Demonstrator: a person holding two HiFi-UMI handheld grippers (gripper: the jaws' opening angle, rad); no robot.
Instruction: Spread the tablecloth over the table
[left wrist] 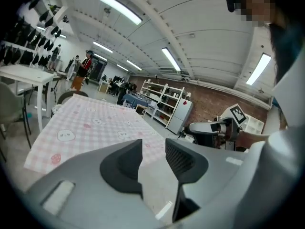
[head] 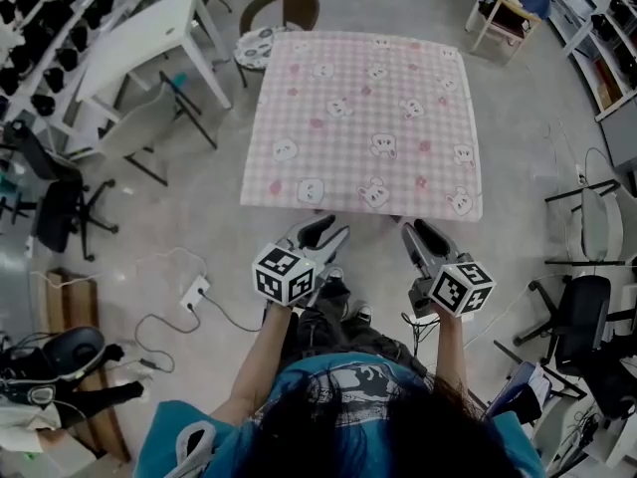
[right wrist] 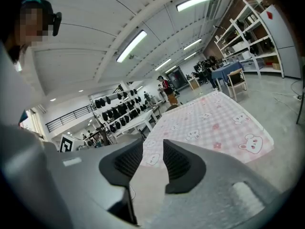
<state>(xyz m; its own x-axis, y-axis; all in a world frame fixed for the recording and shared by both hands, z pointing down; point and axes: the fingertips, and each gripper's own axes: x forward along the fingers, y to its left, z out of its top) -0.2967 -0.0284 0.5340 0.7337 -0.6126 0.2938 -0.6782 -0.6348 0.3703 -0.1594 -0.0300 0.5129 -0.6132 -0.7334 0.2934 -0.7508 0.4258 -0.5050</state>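
Observation:
A pink checked tablecloth (head: 363,118) with bear prints lies flat over the square table, its edges hanging over the sides. It shows again in the left gripper view (left wrist: 95,125) and the right gripper view (right wrist: 209,123). Both grippers are held up in front of the person, short of the table's near edge and apart from the cloth. My left gripper (head: 323,232) (left wrist: 153,149) is open with nothing between its jaws. My right gripper (head: 423,235) (right wrist: 152,151) is open and empty too. The right gripper (left wrist: 214,130) also appears in the left gripper view.
A white side table (head: 139,33) stands at the far left, and a round-backed chair (head: 284,8) sits behind the covered table. Office chairs (head: 60,207) (head: 582,317) stand left and right. A power strip (head: 194,292) with its cable lies on the floor near my left.

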